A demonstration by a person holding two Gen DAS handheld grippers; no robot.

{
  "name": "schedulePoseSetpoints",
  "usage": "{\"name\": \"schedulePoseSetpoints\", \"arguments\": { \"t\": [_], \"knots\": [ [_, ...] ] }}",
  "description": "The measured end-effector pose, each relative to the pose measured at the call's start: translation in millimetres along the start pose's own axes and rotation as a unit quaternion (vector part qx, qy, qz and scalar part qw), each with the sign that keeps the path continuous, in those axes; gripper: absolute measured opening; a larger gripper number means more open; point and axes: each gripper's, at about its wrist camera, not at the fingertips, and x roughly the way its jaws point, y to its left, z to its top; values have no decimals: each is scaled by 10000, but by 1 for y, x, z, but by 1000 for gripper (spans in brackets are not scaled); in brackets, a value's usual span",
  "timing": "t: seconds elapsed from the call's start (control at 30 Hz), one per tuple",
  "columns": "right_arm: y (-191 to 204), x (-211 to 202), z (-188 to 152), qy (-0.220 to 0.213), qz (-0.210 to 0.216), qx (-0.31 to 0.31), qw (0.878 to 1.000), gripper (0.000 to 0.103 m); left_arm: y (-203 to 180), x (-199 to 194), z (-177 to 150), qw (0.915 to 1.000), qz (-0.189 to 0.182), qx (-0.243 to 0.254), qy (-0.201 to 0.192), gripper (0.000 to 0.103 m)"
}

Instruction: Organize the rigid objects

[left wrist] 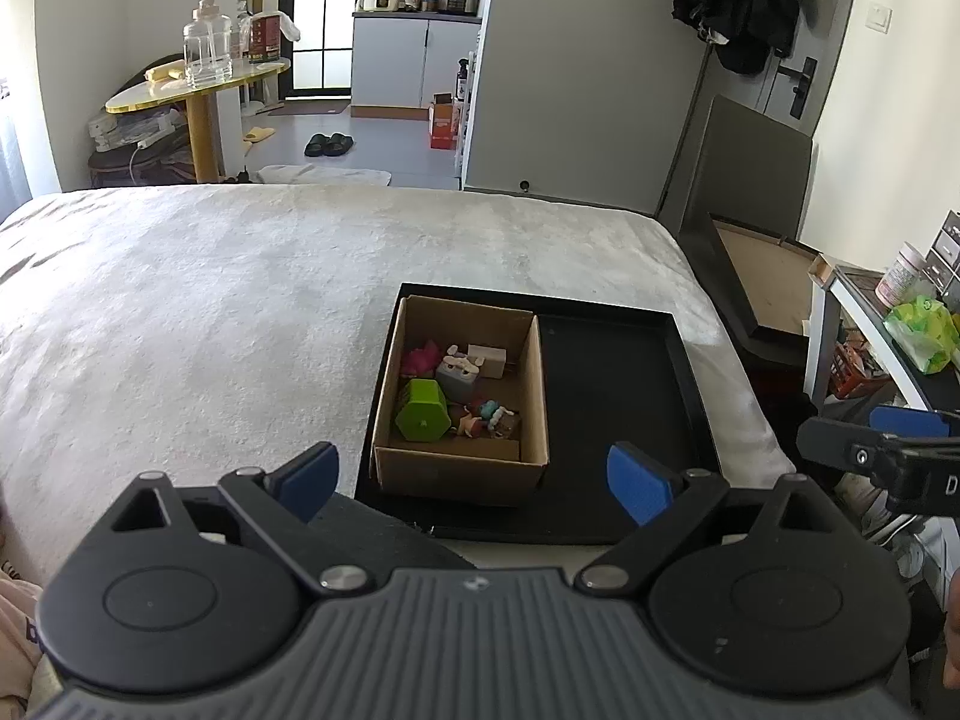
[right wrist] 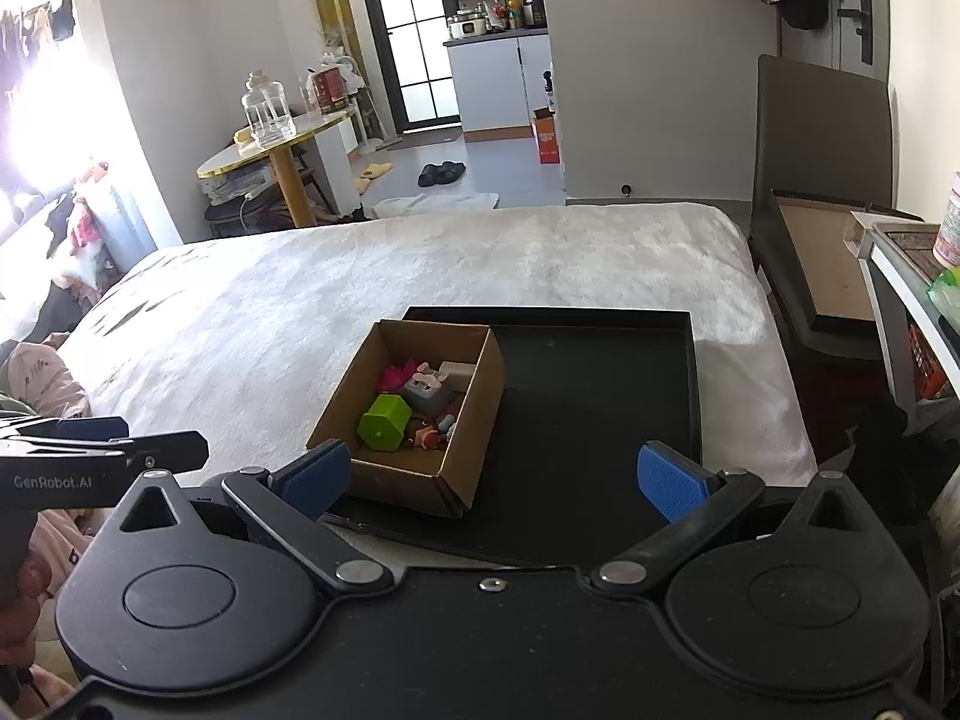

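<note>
Left gripper [left wrist: 472,483] and right gripper [right wrist: 492,480] hover with fingers spread wide and empty before the cardboard box [left wrist: 462,468] holding all the small toys [left wrist: 423,411], beside the tray's [left wrist: 630,408] bare half on the bed [left wrist: 210,312]; this fits either sorting finished or unpacking pending.

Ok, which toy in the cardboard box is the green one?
The hexagonal green block, lying at the box's near-left; the other toys are pink, grey, beige or multicoloured.

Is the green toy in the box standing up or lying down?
Lying down. The green toy rests tipped on its side in the cardboard box, its flat hexagonal end facing the camera, among the other small toys.
</note>
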Motion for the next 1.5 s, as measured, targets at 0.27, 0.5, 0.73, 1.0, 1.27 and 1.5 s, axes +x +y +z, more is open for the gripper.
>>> {"name": "schedulePoseSetpoints", "arguments": {
  "t": [0.27,0.5,0.73,1.0,1.27,1.5],
  "knots": [
    [1,1,-1,11,-10,10,10000,103,-2,3,0,10000,-8,41,24,96],
    [1,2,-1,14,-14,9,10000,103,-1,3,-1,10000,-43,40,52,96],
    [0,1,0,14,-10,12,10000,103,0,4,1,10000,-25,21,48,96],
    [-1,0,5,-18,-50,9,10000,103,0,3,3,10000,-32,24,50,96],
    [-1,-1,9,-40,-69,-3,10000,103,2,3,4,10000,-9,26,66,96],
    [-2,-2,10,-25,-82,5,10000,103,3,3,4,9999,-29,29,111,96]
  ]
}}
